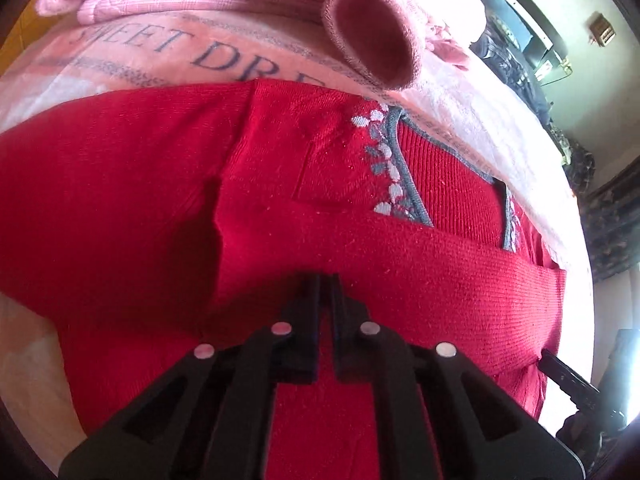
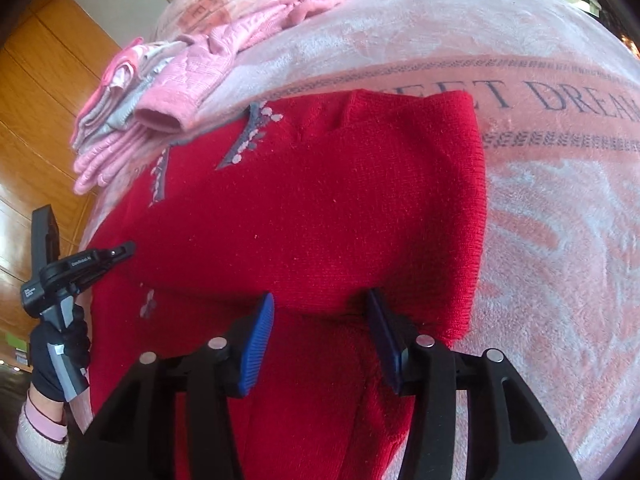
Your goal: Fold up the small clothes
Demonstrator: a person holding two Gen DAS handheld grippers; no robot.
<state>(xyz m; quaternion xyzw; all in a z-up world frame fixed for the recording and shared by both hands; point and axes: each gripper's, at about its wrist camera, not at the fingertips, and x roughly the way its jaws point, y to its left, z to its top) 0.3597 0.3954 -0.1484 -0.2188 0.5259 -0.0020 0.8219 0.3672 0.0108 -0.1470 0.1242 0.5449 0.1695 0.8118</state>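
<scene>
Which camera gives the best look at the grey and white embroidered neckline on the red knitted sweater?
The left wrist view: the grey and white embroidered neckline sits large and sharp near the middle of the red knitted sweater. The right wrist view shows that trim smaller, off to the upper left.

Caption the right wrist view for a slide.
Right gripper, fingers open, over a folded red sweater on a pink blanket.
</scene>
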